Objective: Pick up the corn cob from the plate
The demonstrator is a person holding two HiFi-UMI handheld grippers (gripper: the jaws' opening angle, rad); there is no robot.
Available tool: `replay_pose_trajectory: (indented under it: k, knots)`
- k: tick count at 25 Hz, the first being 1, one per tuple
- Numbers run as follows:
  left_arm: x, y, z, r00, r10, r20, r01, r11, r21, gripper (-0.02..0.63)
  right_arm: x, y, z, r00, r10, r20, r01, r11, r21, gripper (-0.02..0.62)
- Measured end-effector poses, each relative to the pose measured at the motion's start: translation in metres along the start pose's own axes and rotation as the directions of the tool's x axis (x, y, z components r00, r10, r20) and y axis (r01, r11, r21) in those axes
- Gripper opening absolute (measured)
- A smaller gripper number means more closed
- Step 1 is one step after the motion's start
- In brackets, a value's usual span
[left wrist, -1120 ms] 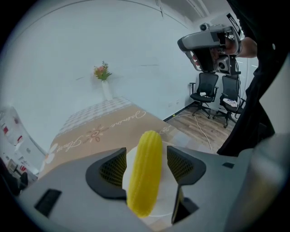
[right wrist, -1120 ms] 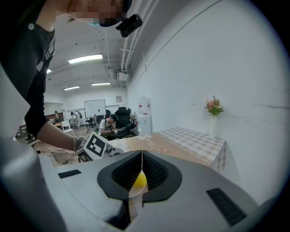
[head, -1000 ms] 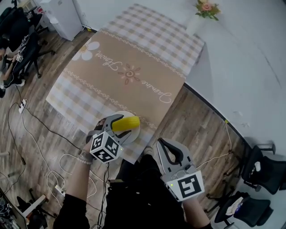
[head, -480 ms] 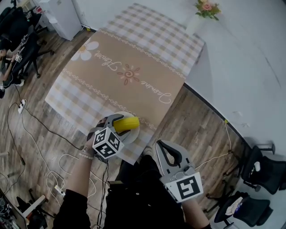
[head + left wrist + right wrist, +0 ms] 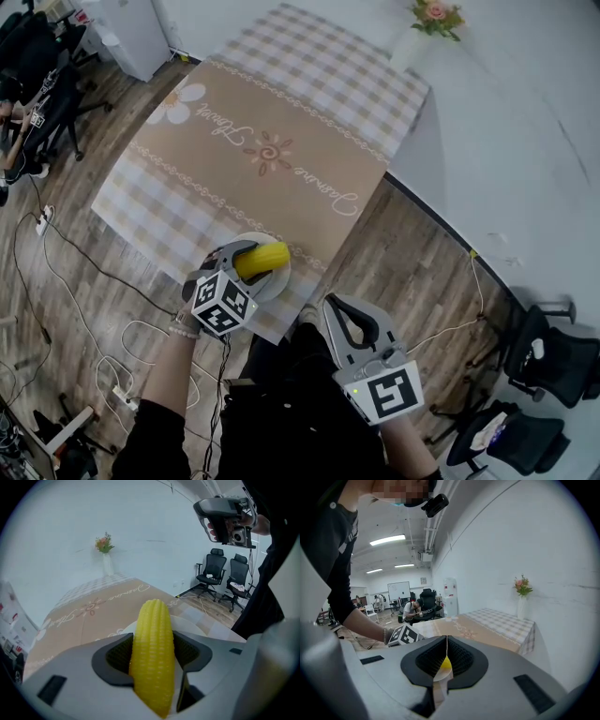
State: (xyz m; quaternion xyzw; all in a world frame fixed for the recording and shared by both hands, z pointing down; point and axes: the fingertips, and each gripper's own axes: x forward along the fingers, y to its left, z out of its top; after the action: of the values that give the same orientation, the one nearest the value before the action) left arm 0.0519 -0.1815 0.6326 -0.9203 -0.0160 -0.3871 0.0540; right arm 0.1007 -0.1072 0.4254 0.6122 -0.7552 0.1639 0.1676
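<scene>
Clamping mid-length on the bright yellow, evenly ribbed corn cob [image 5: 264,258] over the white plate [image 5: 274,284], the left gripper [image 5: 246,264] holds it while the right gripper [image 5: 335,307], beside the plate, sits closed and empty.

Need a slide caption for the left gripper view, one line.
Left gripper shut on the yellow corn cob, white plate just behind it on the patterned tablecloth.

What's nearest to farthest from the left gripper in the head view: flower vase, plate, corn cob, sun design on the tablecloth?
1. Corn cob, in the left gripper.
2. Plate, at the near table edge.
3. Sun design, table middle.
4. Flower vase, by the far wall.
</scene>
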Motion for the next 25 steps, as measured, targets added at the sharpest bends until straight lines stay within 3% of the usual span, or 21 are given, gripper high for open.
replay_pose_trajectory:
  k: [3, 14, 25]
  knots:
    - [-0.001, 0.0, 0.0, 1.0, 0.029, 0.005, -0.029, 1.0, 0.001, 0.267, 0.0, 0.0, -0.001, 1.0, 0.002, -0.003, -0.002, 1.0, -0.001, 0.042]
    - [-0.006, 0.001, -0.001, 0.996, 0.081, -0.022, -0.083, 0.991, -0.106, 0.263, -0.002, 0.001, -0.003, 1.0, 0.024, -0.01, -0.024, 0.999, -0.023, 0.043]
    - [-0.039, 0.004, 0.013, 0.98, 0.194, 0.03, -0.184, 0.961, -0.208, 0.262, -0.004, 0.001, 0.007, 0.998, 0.055, 0.033, -0.053, 0.997, -0.06, 0.043]
